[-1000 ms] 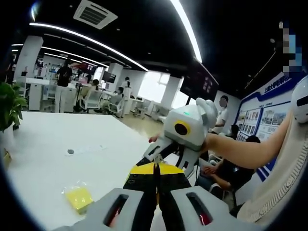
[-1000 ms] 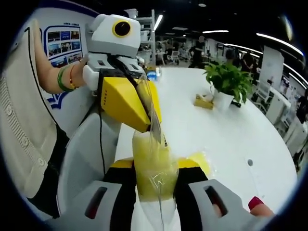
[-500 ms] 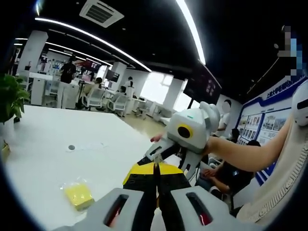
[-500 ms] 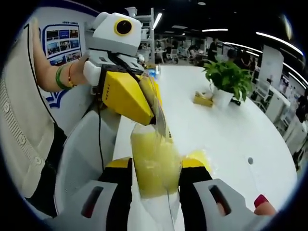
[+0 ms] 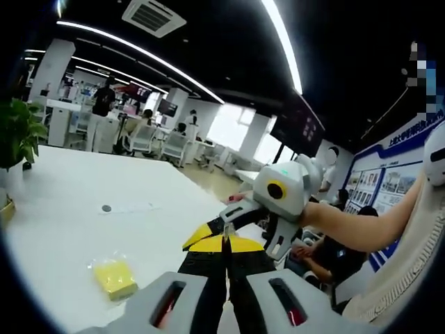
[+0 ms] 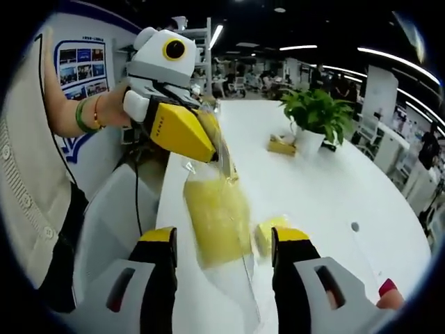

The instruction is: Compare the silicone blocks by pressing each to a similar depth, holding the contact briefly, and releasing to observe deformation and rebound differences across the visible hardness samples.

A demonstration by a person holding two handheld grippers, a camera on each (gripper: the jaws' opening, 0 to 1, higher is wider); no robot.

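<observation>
Handling step: left gripper (image 6: 221,158) clamps the bagged silicone block (image 6: 215,221) (right gripper (image 6: 224,243) apart); pressing comes next.

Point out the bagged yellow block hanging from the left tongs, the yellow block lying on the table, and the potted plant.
bagged yellow block (image 6: 214,217), right gripper view, centre of block.
yellow block on table (image 5: 115,277), left gripper view, top face.
potted plant (image 6: 314,111), right gripper view, leaves.

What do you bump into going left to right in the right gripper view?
Arm with green bracelet → left gripper → bagged yellow block → potted plant → small round spot on the table.
</observation>
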